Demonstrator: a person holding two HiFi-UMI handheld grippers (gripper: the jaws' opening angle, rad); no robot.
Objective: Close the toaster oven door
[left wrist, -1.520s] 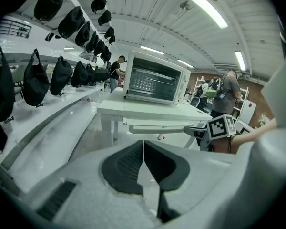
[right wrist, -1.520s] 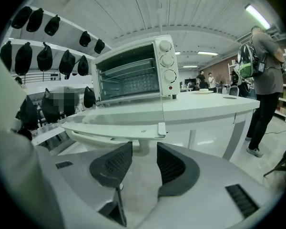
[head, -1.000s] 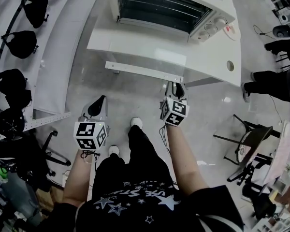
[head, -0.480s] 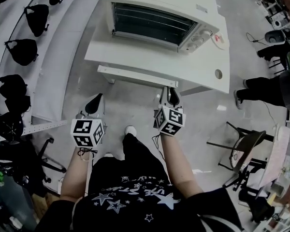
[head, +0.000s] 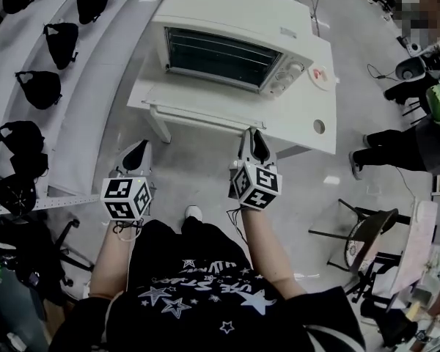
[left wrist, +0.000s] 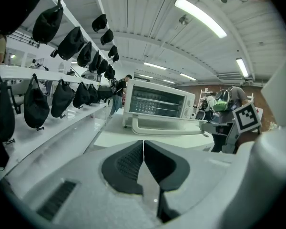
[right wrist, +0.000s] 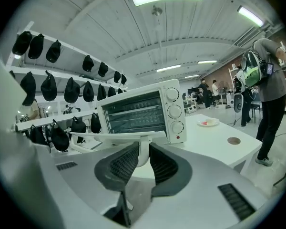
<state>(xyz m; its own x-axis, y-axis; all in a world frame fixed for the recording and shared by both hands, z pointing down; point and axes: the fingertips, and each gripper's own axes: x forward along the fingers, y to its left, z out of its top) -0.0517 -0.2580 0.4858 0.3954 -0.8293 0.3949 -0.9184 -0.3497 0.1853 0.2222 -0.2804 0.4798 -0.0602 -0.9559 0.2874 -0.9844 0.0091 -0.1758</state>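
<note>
The white toaster oven (head: 227, 31) stands on a white table (head: 308, 119), and its glass door (head: 198, 100) hangs open toward me, about level. My right gripper (head: 251, 135) is shut on the right end of the door handle (head: 194, 114). In the right gripper view the white handle (right wrist: 119, 137) runs left from my right gripper (right wrist: 142, 154), and its end post is pinched between the dark pads. My left gripper (head: 136, 156) hangs lower left, short of the table, shut and empty. In the left gripper view my left gripper (left wrist: 143, 149) points at the oven (left wrist: 157, 101).
White shelves carrying several black caps (head: 42, 86) run along the left. A small plate (head: 319, 75) and a round hole (head: 319, 127) are on the table to the right of the oven. A chair (head: 367, 229) and a standing person (right wrist: 269, 80) are at the right.
The head view has pulled back, so the oven and table look smaller and farther. My right gripper stays at the handle's right end. The left gripper has barely moved.
</note>
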